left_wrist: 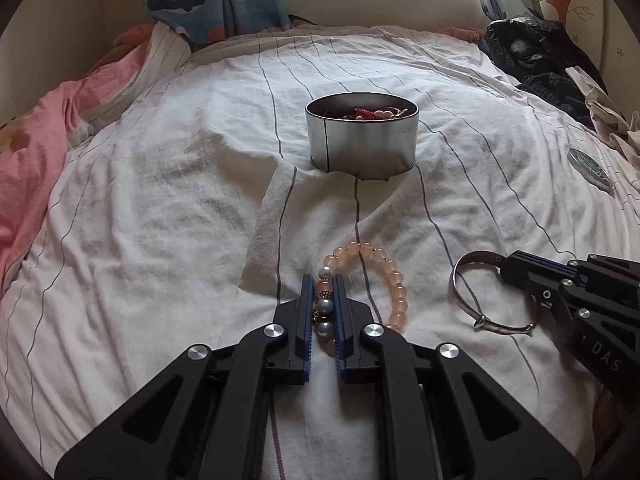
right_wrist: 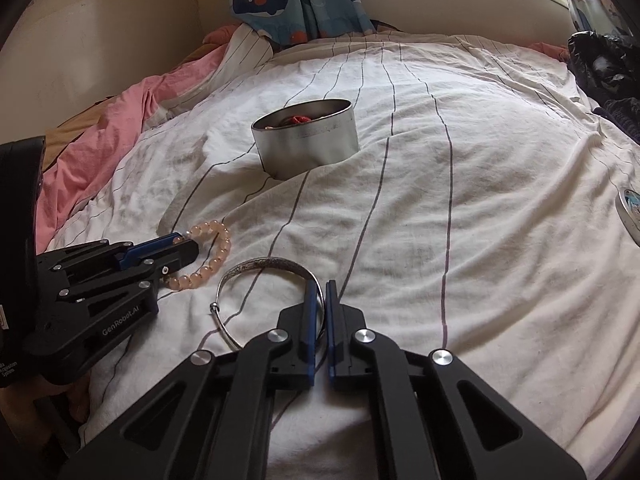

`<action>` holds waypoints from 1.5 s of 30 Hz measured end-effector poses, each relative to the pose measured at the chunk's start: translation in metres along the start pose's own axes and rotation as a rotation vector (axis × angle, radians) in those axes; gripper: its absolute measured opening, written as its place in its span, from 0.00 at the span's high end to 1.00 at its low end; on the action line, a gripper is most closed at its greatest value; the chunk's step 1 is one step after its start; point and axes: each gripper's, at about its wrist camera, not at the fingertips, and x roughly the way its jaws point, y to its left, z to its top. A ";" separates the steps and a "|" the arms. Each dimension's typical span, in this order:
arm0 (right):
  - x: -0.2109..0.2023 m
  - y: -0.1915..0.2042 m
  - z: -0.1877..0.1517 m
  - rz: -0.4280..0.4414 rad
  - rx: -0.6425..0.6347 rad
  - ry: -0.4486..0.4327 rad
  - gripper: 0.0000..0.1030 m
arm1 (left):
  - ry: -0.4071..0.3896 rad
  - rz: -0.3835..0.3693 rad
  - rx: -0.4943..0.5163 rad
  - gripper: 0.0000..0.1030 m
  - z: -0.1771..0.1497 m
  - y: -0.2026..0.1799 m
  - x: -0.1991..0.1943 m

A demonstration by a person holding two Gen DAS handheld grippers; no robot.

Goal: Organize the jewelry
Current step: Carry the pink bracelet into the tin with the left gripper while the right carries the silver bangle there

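I have both pieces on the bed, on the near side of the round tin [left_wrist: 362, 138]. My left gripper [left_wrist: 323, 312] lies low, its fingers closed on the pearl section of the pink bead bracelet [left_wrist: 384, 276]: light, floppy, beads likely slippery. My right gripper [right_wrist: 320, 312] seems to pinch the stiff, thin silver bangle [right_wrist: 268, 266] at its band.

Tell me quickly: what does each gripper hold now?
Left gripper: closed on the bead bracelet.
Right gripper: closed on the silver bangle.
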 end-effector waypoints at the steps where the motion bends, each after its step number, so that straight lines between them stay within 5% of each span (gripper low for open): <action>1: 0.000 -0.001 0.000 0.002 0.003 0.000 0.95 | -0.003 -0.001 0.001 0.92 0.000 0.000 -0.001; 28: -0.005 -0.005 0.001 0.025 0.032 -0.022 0.95 | -0.025 0.000 0.010 0.92 0.001 -0.002 -0.006; 45: -0.019 -0.026 0.015 0.153 0.173 -0.071 0.95 | -0.103 -0.122 -0.010 0.92 0.031 0.009 -0.042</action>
